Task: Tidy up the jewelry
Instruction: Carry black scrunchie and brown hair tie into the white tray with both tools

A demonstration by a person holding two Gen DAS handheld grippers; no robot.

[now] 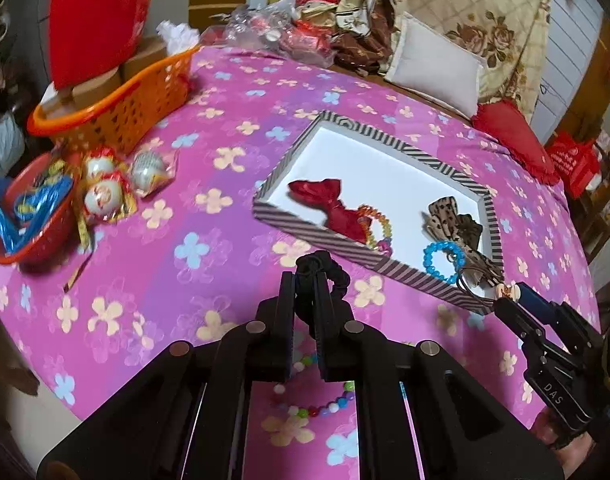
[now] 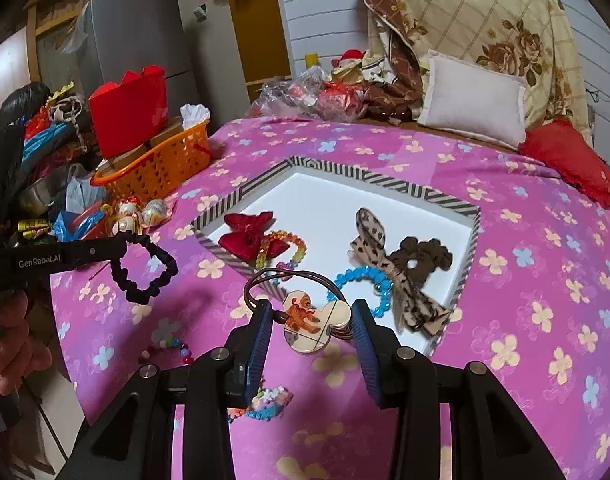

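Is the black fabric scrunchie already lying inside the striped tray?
No: the black fabric scrunchie hangs from the shut left gripper above the pink cloth, outside the striped tray.

White letters "GenRobot.AI" on the black side of the left claw (image 2: pixel 123 242), seen from the right wrist camera. White letters "DAS" on the black body of the right claw (image 1: pixel 505 294), seen from the left wrist camera. Some pale marks on a red bag (image 1: pixel 573 162) at the far right edge, too small and blurry to read. No other words or numbers clear enough to read.
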